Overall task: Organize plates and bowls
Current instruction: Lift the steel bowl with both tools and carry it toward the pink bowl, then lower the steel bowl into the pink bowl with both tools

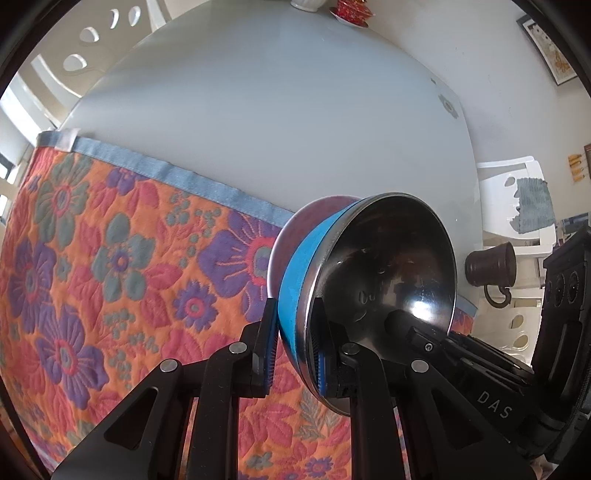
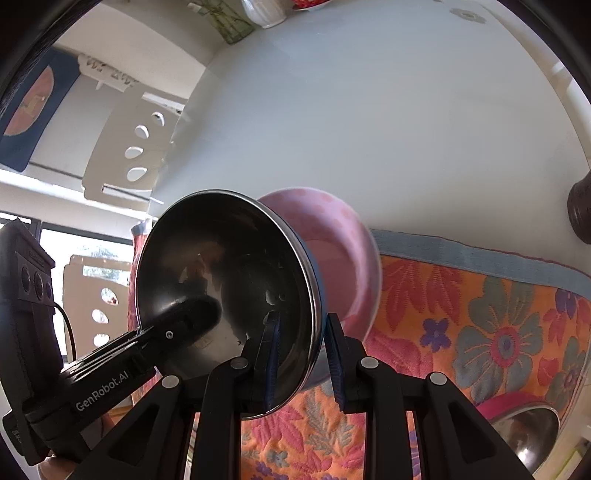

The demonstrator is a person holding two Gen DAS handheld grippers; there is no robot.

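Note:
A steel bowl with a blue outside [image 1: 388,258] hangs tilted on its side above the floral cloth [image 1: 110,258]. Close behind it is a pink dotted bowl [image 2: 332,236], seen in the left wrist view as a pink rim [image 1: 317,210]. My left gripper [image 1: 293,332] is shut on the steel bowl's wall, one finger inside and one outside. On the opposite rim my right gripper [image 2: 301,332] is shut on the same steel bowl [image 2: 221,277]. Each view shows the other gripper's finger reaching into the bowl, the right gripper [image 1: 424,332] and the left gripper [image 2: 184,325].
The floral cloth [image 2: 480,332] covers the near part of a grey glass table [image 1: 277,110]. A dark mug [image 1: 487,266] stands at the table's edge. Another steel bowl with a pink outside [image 2: 524,428] sits on the cloth. A red dish [image 1: 351,11] and white chairs [image 1: 517,206] are farther off.

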